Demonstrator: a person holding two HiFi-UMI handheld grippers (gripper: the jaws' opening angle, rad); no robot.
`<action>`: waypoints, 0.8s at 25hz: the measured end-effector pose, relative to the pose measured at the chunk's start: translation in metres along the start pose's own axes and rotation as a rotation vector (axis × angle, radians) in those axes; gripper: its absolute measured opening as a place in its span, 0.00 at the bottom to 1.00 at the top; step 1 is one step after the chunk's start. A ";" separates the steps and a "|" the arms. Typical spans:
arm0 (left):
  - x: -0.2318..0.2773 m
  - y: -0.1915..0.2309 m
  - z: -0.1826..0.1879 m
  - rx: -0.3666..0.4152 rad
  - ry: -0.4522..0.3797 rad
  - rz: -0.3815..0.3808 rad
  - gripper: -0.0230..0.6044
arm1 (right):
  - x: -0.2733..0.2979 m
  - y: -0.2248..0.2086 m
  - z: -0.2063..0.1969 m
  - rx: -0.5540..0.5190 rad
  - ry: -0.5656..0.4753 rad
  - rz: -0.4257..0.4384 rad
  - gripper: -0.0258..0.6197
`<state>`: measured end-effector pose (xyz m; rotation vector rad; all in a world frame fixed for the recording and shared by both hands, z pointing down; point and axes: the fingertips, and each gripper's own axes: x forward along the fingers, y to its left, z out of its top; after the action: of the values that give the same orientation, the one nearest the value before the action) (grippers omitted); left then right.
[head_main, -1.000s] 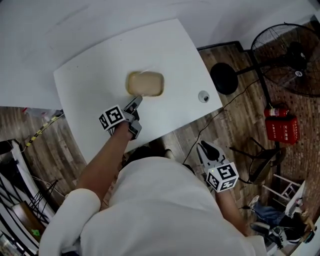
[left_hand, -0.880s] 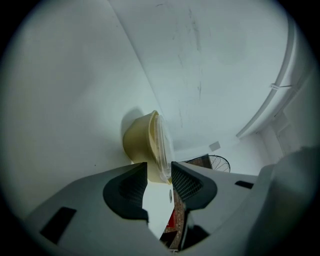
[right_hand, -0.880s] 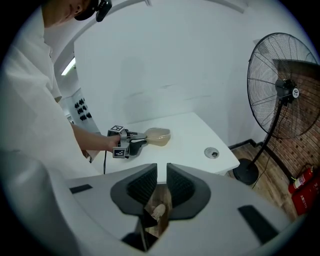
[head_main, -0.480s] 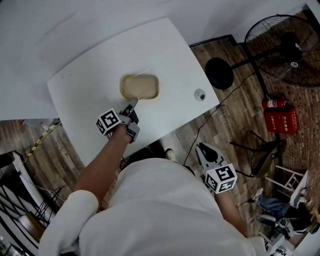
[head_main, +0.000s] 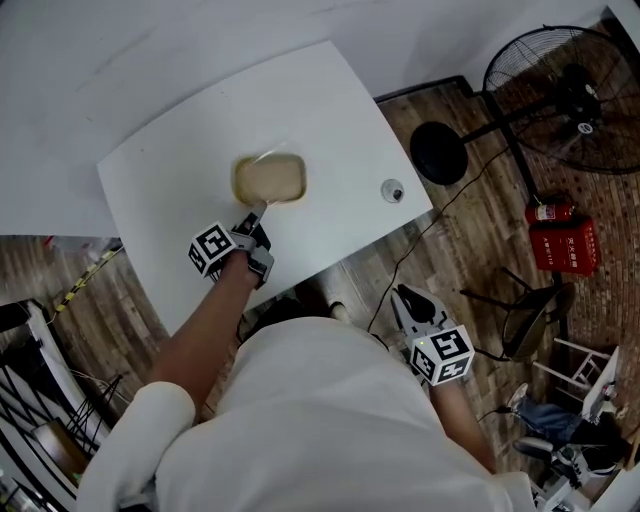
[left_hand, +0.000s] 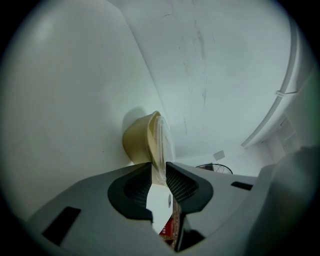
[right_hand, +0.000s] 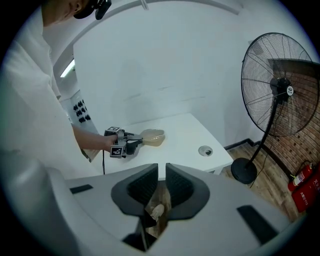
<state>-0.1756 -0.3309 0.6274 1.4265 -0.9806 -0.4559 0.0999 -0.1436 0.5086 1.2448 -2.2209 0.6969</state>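
Beige lidded container (head_main: 270, 178) sits on the white worktop (head_main: 340, 105), near its middle. The left claw (head_main: 256, 211) pinches the rim at the near edge, by the clear lid. The right claw (head_main: 404, 294) hangs off the worktop above the wooden floor (head_main: 470, 235), pressed together with nothing between.

One white table (head_main: 330, 110) bears one beige lidded container (head_main: 270, 178) and one round cable port (head_main: 392, 190). There are two grippers: the left gripper (head_main: 257, 209) over the table, the right gripper (head_main: 401, 293) off its near edge. Past the table's right end stand one fan (head_main: 560, 85), one red extinguisher (head_main: 553, 210) and one red box (head_main: 565, 247).
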 end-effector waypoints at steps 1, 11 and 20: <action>0.000 0.001 0.000 -0.007 -0.009 0.000 0.17 | -0.001 -0.001 0.000 -0.001 -0.001 0.002 0.13; -0.010 -0.002 -0.001 -0.020 -0.087 0.014 0.14 | -0.010 -0.017 -0.009 -0.002 -0.005 0.023 0.12; -0.023 -0.034 0.001 0.006 -0.147 -0.072 0.11 | -0.013 -0.024 -0.009 -0.034 -0.023 0.064 0.10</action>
<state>-0.1795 -0.3193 0.5882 1.4529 -1.0517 -0.6184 0.1285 -0.1400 0.5116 1.1756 -2.2903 0.6700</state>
